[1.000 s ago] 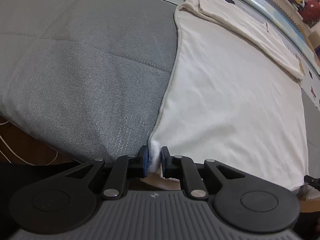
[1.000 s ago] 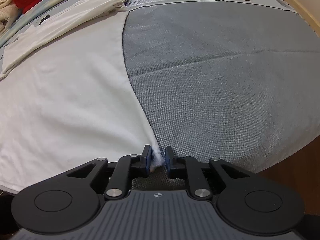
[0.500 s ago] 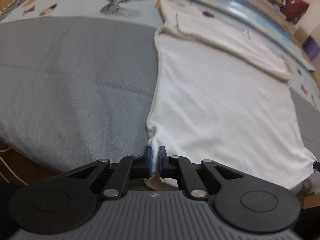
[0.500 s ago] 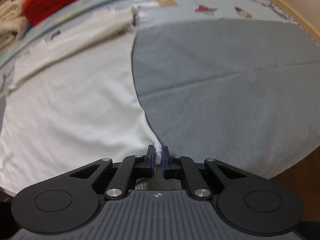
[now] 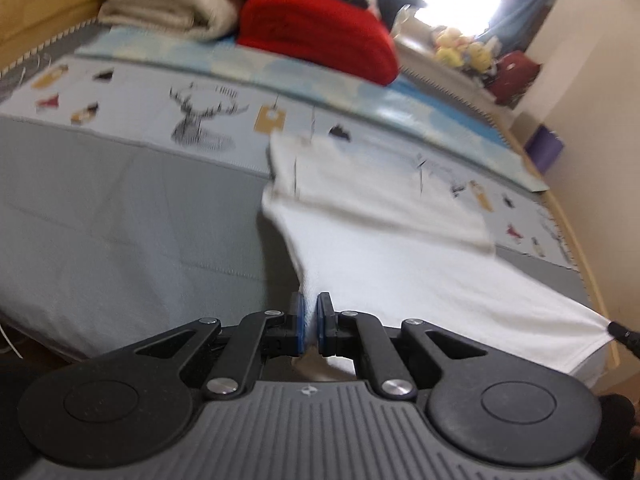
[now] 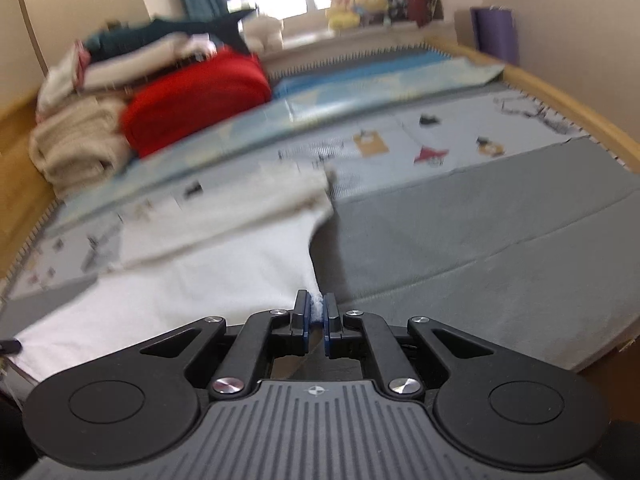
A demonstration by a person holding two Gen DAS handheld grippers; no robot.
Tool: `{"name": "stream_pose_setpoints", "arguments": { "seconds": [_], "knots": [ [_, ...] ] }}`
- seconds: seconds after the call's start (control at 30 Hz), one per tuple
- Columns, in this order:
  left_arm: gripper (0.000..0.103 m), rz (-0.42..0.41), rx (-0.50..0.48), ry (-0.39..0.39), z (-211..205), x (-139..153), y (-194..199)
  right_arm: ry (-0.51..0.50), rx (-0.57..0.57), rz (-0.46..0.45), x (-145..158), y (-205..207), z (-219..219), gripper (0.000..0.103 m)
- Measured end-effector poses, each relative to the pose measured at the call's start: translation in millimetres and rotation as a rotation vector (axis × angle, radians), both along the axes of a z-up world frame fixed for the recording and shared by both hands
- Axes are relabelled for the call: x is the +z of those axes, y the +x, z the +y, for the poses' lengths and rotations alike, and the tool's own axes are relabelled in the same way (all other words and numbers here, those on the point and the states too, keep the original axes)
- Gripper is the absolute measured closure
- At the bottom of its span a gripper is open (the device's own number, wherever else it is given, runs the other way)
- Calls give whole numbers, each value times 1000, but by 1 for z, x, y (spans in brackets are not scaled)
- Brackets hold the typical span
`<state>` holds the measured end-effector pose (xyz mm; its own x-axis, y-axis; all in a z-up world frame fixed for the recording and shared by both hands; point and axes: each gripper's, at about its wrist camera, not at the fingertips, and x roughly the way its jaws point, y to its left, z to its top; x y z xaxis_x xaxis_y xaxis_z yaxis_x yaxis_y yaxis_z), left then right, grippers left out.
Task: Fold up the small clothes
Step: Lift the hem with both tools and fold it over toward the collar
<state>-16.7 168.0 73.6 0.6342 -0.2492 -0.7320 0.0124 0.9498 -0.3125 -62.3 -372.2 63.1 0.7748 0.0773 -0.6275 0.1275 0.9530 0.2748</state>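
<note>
A white garment (image 5: 400, 256) lies spread on a grey mat, its far part folded over itself. My left gripper (image 5: 310, 312) is shut on the garment's near left corner and holds it raised off the mat. In the right wrist view the same white garment (image 6: 208, 280) stretches to the left, and my right gripper (image 6: 316, 312) is shut on its near right corner, also lifted. The near hem hangs taut between the two grips. The right gripper's tip (image 5: 622, 332) shows at the edge of the left wrist view.
The grey mat (image 5: 120, 232) covers the near part of a bed; a printed sheet (image 5: 192, 116) lies behind it. A red cushion (image 5: 316, 36) and folded cream blankets (image 5: 176, 0) are stacked at the back. Plush toys (image 6: 356, 6) sit on the windowsill. A wooden bed rim (image 6: 568, 100) runs along the right.
Both grippers closed on the garment's near corners, then rose and tilted up, lifting the near hem off the mat. The back of the bed and the window came into view.
</note>
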Motion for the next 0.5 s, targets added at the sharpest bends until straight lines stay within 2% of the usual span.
{"name": "stream_pose_setpoints", "arguments": {
  "seconds": [0.1,0.23,0.37,0.5],
  "knots": [
    [97,-19,-13,-17,4,16,-11,5,-13,-62,28,-22,-8,97],
    [97,12,-22,-22,1,10,3,-26,-31,-45,28,-14,-15,97],
    [97,23,-47,-4,-4,1,49,-58,-27,-8,21,19,-17,97],
    [97,60,-73,73,-9,-16,115,-121,-1,37,12,73,-18,97]
  ]
}}
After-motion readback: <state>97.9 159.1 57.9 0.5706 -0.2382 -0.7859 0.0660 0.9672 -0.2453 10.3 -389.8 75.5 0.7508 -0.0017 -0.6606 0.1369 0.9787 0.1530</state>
